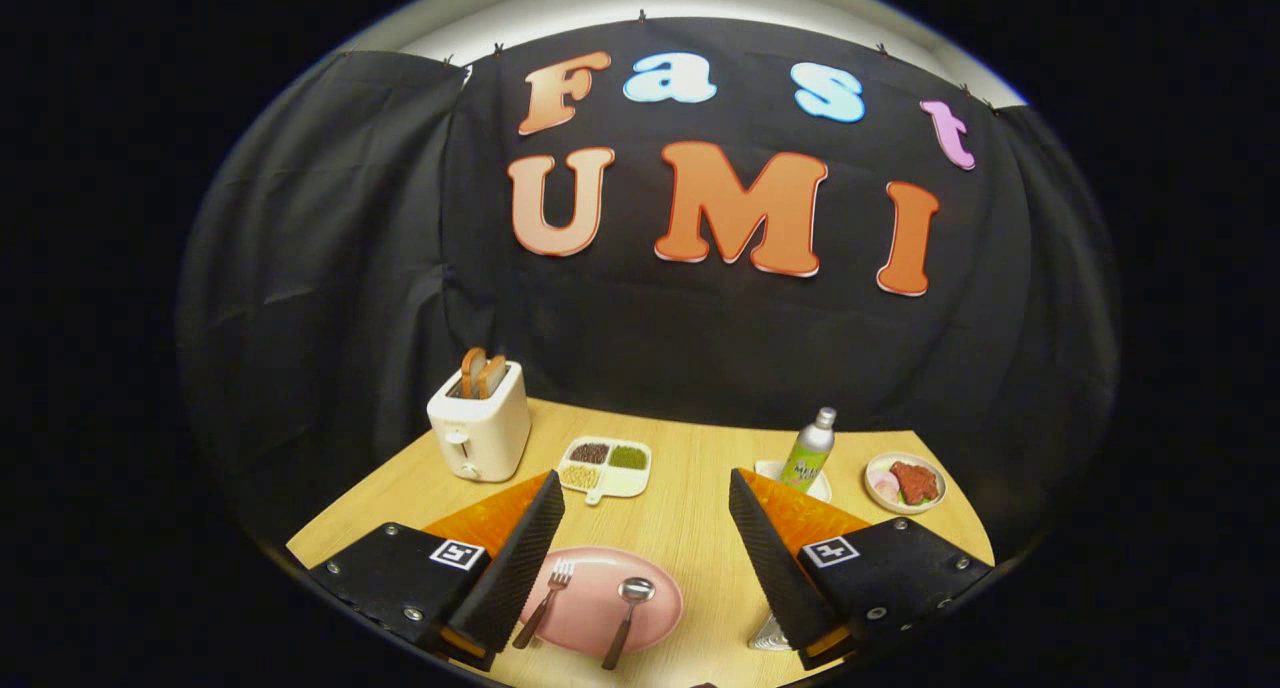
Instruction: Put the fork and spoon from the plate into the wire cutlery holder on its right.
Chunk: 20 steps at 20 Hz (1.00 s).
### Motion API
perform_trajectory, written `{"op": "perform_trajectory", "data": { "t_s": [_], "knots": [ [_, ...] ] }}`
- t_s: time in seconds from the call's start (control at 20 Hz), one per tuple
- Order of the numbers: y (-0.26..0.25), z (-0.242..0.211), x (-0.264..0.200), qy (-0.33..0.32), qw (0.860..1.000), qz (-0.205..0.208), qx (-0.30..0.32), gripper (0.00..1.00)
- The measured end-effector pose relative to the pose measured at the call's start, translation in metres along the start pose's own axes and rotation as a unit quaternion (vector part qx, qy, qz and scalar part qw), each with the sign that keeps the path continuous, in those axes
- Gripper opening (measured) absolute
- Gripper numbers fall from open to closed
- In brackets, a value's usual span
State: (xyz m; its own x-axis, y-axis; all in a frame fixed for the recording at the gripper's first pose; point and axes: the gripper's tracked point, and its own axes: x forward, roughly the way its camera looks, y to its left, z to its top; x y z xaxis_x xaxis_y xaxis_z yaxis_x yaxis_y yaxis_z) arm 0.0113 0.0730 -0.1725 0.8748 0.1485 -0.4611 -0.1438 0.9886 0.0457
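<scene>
In the gripper view, the gripper [645,558] hangs above the near part of a light wooden table [690,488] with its two fingers spread wide and nothing held between them.

Between the fingers, closer to the left one, lies a round pink plate [655,586]. On it rest a metal fork with a brown handle [545,602], tines pointing away, and just to its right a metal spoon with a brown handle [627,608], bowl at the far end. The fork lies next to the left finger [515,568] without clearly touching it; the spoon lies apart from both fingers.

To the right of the plate, a small piece of the silvery wire cutlery holder [768,636] peeks out at the foot of the right finger [775,563], which hides most of it.

Farther off, at the far left of the table, stands a white toaster [480,423] with two brown slices of toast [481,373] upright in its slots. Right of it lies a white divided tray with a short handle [610,466], holding dark, green and pale grains. At the far right a silver bottle with a green label [810,448] stands on a small white dish [775,470], and beyond it sits a white round plate of red and pink food [904,482].
</scene>
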Motion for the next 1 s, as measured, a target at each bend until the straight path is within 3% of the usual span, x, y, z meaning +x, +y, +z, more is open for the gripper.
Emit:
{"op": "perform_trajectory", "data": {
  "t_s": [0.25,0.45,1.0],
  "knots": [
    [0.014,-0.074,0.017,0.126,0.992,0.022,-0.003,0.99],
    [0.013,-0.134,0.020,0.221,0.975,0.024,-0.019,0.96],
    [0.016,-0.227,0.021,0.380,0.924,0.041,-0.015,0.71]
  ]
}}
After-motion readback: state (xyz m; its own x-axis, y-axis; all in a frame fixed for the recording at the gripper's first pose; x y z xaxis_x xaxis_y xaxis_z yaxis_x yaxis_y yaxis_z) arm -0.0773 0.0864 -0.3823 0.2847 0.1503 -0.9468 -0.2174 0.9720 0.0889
